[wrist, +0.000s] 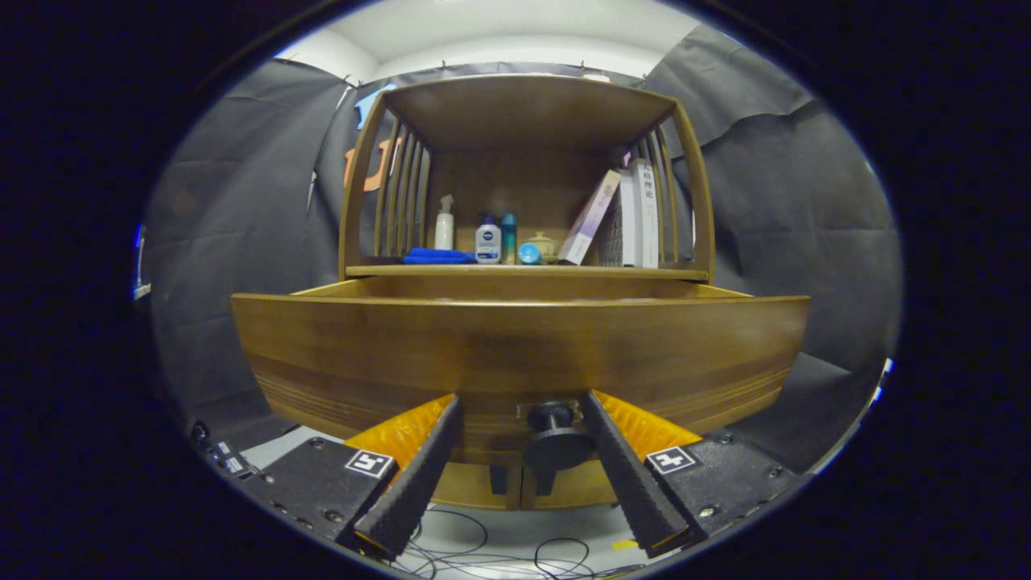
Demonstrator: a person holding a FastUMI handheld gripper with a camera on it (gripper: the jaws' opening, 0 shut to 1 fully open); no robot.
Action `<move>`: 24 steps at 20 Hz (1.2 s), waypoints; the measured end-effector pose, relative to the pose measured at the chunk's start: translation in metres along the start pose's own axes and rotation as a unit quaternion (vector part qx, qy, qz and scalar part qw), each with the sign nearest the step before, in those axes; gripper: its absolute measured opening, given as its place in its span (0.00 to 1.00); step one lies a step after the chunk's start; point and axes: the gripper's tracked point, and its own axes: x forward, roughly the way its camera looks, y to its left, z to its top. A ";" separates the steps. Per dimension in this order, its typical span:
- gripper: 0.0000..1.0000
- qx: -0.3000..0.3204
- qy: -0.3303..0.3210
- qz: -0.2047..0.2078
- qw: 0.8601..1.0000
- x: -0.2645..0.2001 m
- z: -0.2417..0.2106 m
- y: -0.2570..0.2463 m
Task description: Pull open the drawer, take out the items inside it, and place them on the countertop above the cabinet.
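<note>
tongs (522,403) apart, flanking knob (556,439) | drawer (519,354) open | contents hidden behind front

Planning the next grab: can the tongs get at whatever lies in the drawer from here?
Probably not yet. The open tongs sit low, either side of the knob, with the drawer front hiding the inside; they would have to rise over it.
</note>
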 end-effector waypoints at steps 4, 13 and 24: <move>0.99 0.001 0.014 -0.002 1.000 0.018 0.006 0.001; 1.00 -0.012 0.034 0.001 0.999 0.054 0.019 0.010; 0.98 -0.028 0.048 -0.008 0.998 0.092 0.027 0.004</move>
